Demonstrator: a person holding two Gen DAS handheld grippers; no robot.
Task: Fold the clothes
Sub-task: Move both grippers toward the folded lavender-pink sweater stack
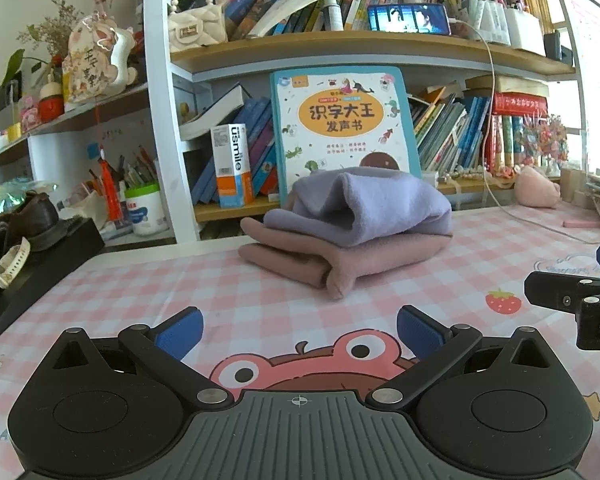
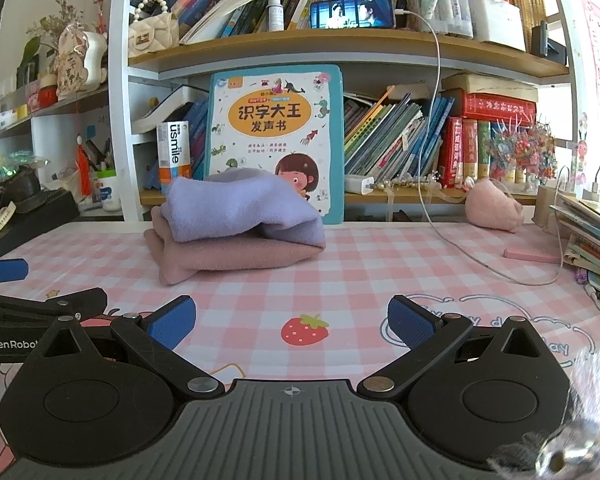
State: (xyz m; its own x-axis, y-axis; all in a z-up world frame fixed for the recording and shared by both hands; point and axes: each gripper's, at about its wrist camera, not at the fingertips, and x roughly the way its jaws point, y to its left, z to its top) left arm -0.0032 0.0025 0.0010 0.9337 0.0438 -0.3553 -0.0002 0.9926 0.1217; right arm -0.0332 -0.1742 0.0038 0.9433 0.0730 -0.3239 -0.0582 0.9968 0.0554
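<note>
Straight ahead of my left gripper, whose jaws stand spread and empty, the purple garment lies folded on the pink garment, well beyond my fingertips and slightly right of centre. Their long axis runs across my view.

Through the right wrist camera, my right gripper is likewise spread with nothing between its pads, and the same stack of 2 sits ahead and left of my jaws on the checked tablecloth. Neither hand looks clearly nearer; both appear to stand well apart from it.
</note>
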